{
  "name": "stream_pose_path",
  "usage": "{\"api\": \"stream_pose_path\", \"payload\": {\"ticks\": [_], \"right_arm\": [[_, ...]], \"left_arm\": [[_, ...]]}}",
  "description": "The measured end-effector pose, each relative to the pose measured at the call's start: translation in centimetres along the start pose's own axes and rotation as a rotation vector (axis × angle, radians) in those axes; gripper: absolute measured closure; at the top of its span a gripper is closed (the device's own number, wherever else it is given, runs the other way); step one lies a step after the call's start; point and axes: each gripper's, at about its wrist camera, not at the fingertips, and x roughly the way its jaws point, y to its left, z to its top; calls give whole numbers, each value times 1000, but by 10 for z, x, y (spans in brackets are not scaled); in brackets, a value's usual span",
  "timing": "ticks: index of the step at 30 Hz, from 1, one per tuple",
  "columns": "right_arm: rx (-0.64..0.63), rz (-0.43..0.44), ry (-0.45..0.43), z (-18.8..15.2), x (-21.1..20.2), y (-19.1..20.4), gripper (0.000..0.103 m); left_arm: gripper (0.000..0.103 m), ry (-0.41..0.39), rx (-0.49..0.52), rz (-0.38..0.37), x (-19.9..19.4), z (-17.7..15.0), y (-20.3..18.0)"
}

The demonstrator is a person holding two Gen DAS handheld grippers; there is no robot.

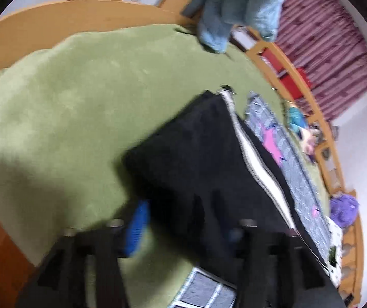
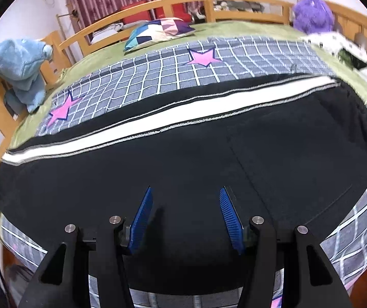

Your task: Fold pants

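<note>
Black pants (image 2: pixel 183 169) with a white side stripe (image 2: pixel 157 114) lie flat across the bed, on a grey checked blanket (image 2: pixel 173 69). My right gripper (image 2: pixel 186 200) is open just above the black fabric, its blue pads (image 2: pixel 142 218) spread wide and empty. In the blurred left wrist view the pants (image 1: pixel 196 159) stretch away from the camera over the green bedspread (image 1: pixel 80 97). My left gripper (image 1: pixel 183 220) hovers at the near end of the pants. One blue pad (image 1: pixel 137 228) shows at the left; the other finger is lost against the black cloth.
A wooden bed rail (image 2: pixel 209 2) rings the bed. A blue plush toy (image 2: pixel 21 64) hangs on the rail at the left. A patchwork pillow (image 2: pixel 157 32), a purple fluffy toy (image 2: pixel 311 12) and a spotted white box (image 2: pixel 350 51) lie at the far side.
</note>
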Motion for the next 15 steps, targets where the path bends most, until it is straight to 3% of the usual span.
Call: {"api": "stream_pose_path", "payload": {"ticks": [3, 6, 9, 15], "right_arm": [[-30, 10, 37, -8, 14, -1, 43], [-93, -42, 33, -19, 24, 1, 42], [-126, -61, 10, -20, 14, 2, 42], [-158, -54, -87, 6, -7, -15, 40]], "left_arm": [[39, -13, 25, 37, 9, -3, -9], [39, -22, 31, 84, 10, -4, -19], [39, -55, 18, 108, -7, -7, -22], [36, -64, 115, 206, -31, -8, -32]]}}
